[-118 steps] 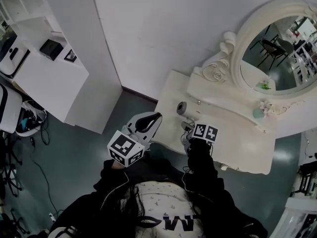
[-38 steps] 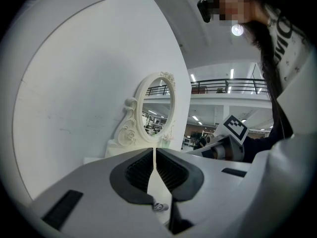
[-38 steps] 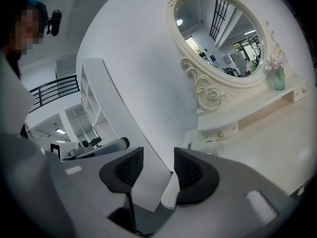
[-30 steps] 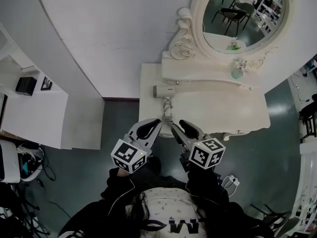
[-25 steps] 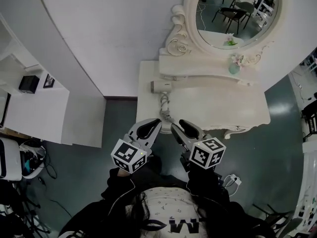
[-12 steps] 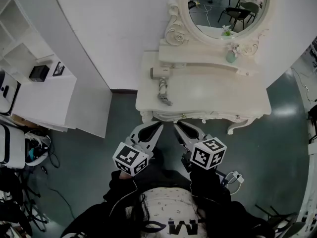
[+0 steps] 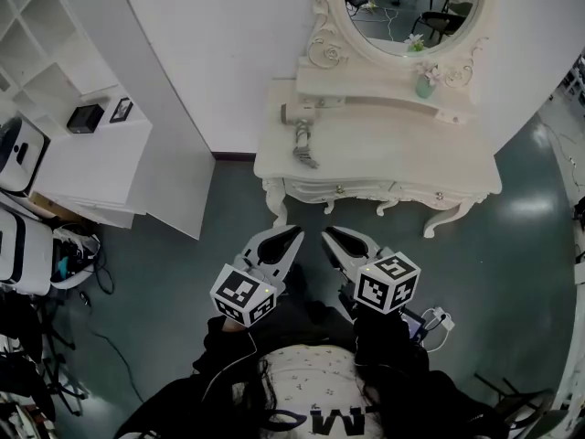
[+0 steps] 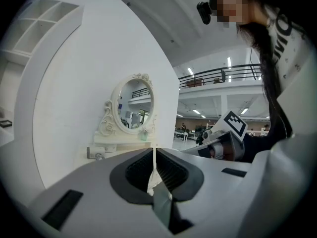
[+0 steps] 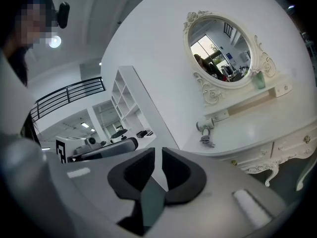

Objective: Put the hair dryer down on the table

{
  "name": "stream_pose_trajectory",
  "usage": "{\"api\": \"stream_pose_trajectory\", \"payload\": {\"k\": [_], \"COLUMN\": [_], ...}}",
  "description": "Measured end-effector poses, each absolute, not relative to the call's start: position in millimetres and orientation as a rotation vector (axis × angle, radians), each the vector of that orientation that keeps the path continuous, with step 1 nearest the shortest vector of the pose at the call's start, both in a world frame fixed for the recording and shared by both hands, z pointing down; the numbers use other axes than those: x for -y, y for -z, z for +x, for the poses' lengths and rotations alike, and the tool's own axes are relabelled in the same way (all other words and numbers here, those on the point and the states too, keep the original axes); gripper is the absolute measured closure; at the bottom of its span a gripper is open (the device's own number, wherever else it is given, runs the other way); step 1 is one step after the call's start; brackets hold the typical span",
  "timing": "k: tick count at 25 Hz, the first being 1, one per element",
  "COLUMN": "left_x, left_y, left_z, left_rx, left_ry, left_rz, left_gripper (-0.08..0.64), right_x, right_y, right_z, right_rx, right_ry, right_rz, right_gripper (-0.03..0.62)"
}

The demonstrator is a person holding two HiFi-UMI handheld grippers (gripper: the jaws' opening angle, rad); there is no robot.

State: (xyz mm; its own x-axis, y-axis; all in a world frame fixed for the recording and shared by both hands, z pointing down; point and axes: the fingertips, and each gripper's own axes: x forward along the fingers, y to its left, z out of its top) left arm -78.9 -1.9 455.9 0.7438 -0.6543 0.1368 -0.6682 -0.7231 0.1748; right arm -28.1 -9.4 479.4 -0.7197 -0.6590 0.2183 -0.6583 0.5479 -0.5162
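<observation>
Well, the dryer [image 7: 297, 112] is down. It lies on its side at the ten o'clock corner of the table [image 7: 402, 163], just in front of the low shelf under the mirror [image 7: 402, 7]. Its cord [image 7: 304, 146] trails from it toward six o'clock and stays on the top, short of the front edge. Nothing is touching either one.

Your own tools are well apart from it. The table sits at twelve o'clock from you, with bare floor between. The left gripper [image 7: 291, 237] hangs at about eleven o'clock from your chest, its jaws pressed together to a hairline and gripping nothing. The right gripper [image 7: 329, 237] hangs at one o'clock. Its jaws are closing and are down to a narrow slit, with only the far wall showing through (no cord and no handle caught between them).

So I'd judge the placing step finished: the dryer rests on the table on its own and you are clear of it. As for the next move, little seems to be called for. Let the right jaws finish coming together and hold both grippers low and quiet where they are. If you do go back in, mind the cord. It lies nearest you, and a snag on it could drag the dryer toward the six o'clock edge.
</observation>
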Motion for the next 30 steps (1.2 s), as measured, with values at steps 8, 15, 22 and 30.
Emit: {"api": "stream_pose_trajectory", "payload": {"k": [8, 15, 22, 30], "left_x": [-30.3, -46.7, -50.8, -51.1], "left_y": [-453.0, -451.0, -447.6, -443.5], "left_z": [-82.0, -91.1, -95.5, -97.1], "left_rx": [1.084, 1.12, 1.14, 1.141], "left_ry": [-0.093, -0.081, -0.073, -0.071], "left_rz": [2.741, 2.738, 2.743, 2.753], "left_gripper": [0.558, 0.558, 0.558, 0.558], "right_x": [-23.8, -39.4, -44.1, -42.2], "right_y": [-472.0, -469.0, -466.9, -465.3], "right_z": [-32.3, -43.0, -48.0, -51.9], "right_rx": [-2.804, -2.848, -2.869, -2.875], "right_ry": [0.868, 0.84, 0.824, 0.816], "right_rz": [-1.134, -1.095, -1.073, -1.066], "right_gripper": [0.537, 0.54, 0.541, 0.545]}}
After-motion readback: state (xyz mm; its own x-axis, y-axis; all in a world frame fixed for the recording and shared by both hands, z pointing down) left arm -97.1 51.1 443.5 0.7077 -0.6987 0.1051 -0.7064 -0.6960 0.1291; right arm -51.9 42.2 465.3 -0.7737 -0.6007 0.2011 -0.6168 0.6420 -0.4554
